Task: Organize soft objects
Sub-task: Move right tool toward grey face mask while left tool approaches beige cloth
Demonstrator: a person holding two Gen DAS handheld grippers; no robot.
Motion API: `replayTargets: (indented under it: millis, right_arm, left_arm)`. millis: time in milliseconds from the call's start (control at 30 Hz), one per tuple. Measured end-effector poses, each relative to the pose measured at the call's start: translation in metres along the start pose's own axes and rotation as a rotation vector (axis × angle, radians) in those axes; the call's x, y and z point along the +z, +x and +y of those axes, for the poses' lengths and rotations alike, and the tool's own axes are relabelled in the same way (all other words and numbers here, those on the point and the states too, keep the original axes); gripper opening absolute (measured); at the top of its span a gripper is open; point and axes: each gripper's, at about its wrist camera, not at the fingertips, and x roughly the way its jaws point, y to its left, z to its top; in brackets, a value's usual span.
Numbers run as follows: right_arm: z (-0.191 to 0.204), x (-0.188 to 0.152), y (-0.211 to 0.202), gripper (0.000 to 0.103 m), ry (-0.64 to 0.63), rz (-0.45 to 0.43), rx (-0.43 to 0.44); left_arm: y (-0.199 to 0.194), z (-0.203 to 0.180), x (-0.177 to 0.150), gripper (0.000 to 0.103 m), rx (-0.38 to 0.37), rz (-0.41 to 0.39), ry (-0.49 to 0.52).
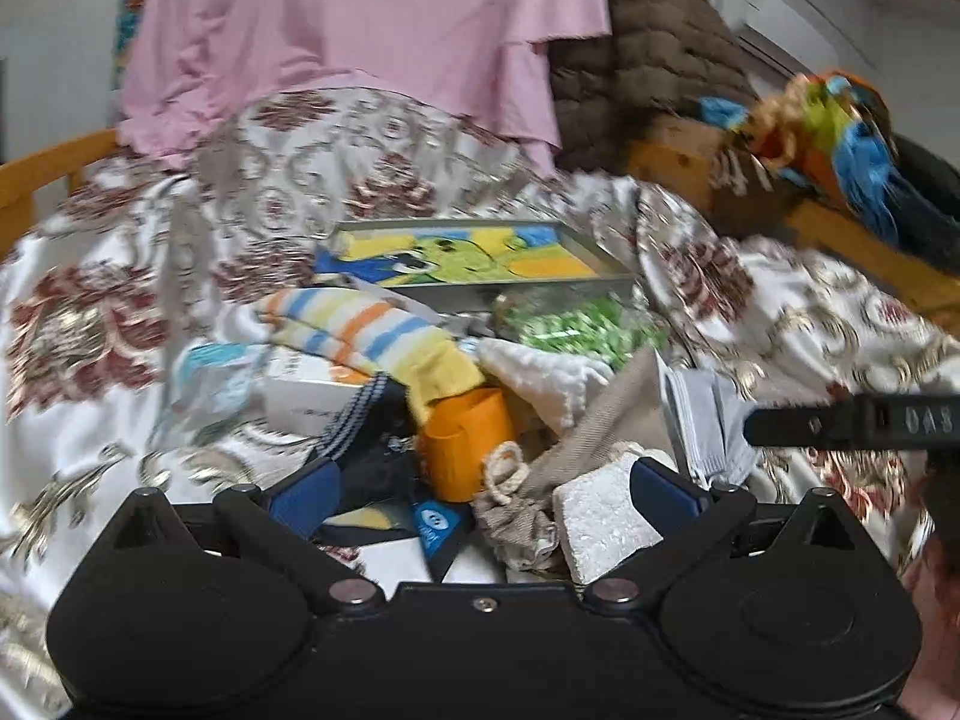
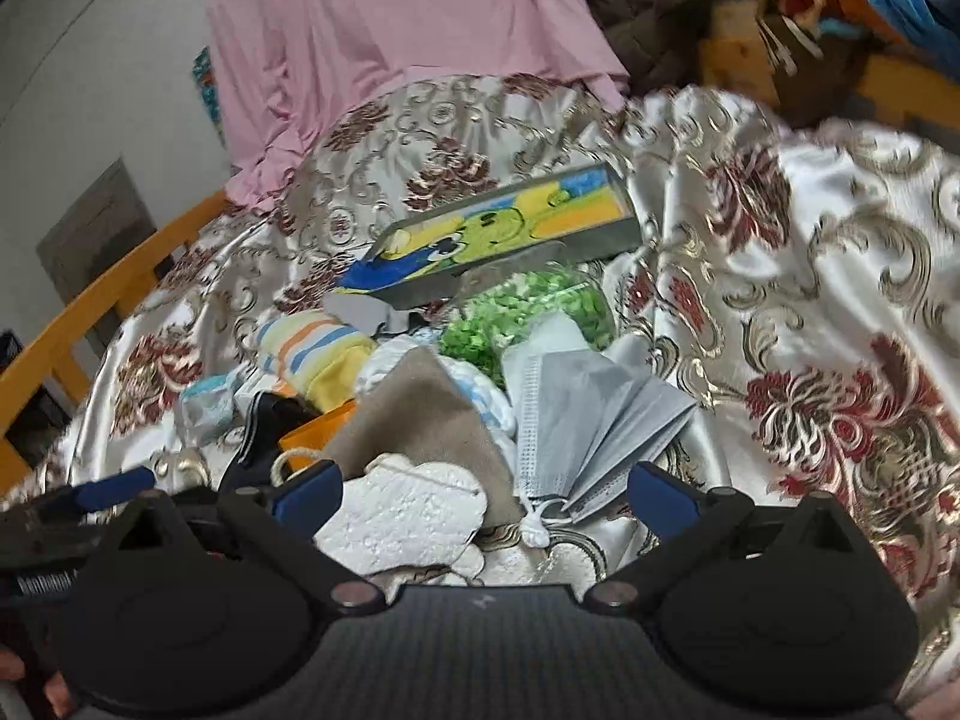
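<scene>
A heap of soft things lies on a floral satin bedspread (image 1: 90, 312). In the left wrist view I see a striped sock (image 1: 360, 330), an orange cup (image 1: 465, 438), a beige drawstring pouch (image 1: 528, 498), a white foam block (image 1: 600, 516) and a grey tray (image 1: 474, 258) holding a colourful cloth. My left gripper (image 1: 483, 489) is open and empty, just over the near edge of the heap. In the right wrist view my right gripper (image 2: 483, 492) is open and empty above a white foam piece (image 2: 402, 516), next to grey face masks (image 2: 594, 414) and the beige pouch (image 2: 420, 414).
A pink garment (image 1: 360, 18) hangs at the back beside a brown quilted item (image 1: 654, 60). A green crinkly bag (image 2: 528, 306) lies by the tray (image 2: 540, 240). A wooden bed rail (image 2: 90, 312) runs on the left. A colourful fringed item (image 1: 840, 138) sits at the right.
</scene>
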Motion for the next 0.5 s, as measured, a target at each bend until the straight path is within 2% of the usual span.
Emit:
replayTargets:
  millis: [233, 400, 500]
  right_arm:
    - [-0.014, 0.013, 0.031, 0.103, 0.021, 0.047, -0.047]
    - [-0.022, 0.016, 0.05, 0.103, 0.043, 0.061, -0.08]
    - [-0.025, 0.018, 0.06, 0.099, 0.042, 0.071, -0.091]
  left_arm:
    - [0.039, -0.009, 0.018, 0.101, -0.115, 0.034, 0.051]
    - [0.068, -0.016, 0.029, 0.095, -0.195, 0.08, 0.069]
    - [0.083, -0.013, 0.032, 0.086, -0.226, 0.125, 0.061]
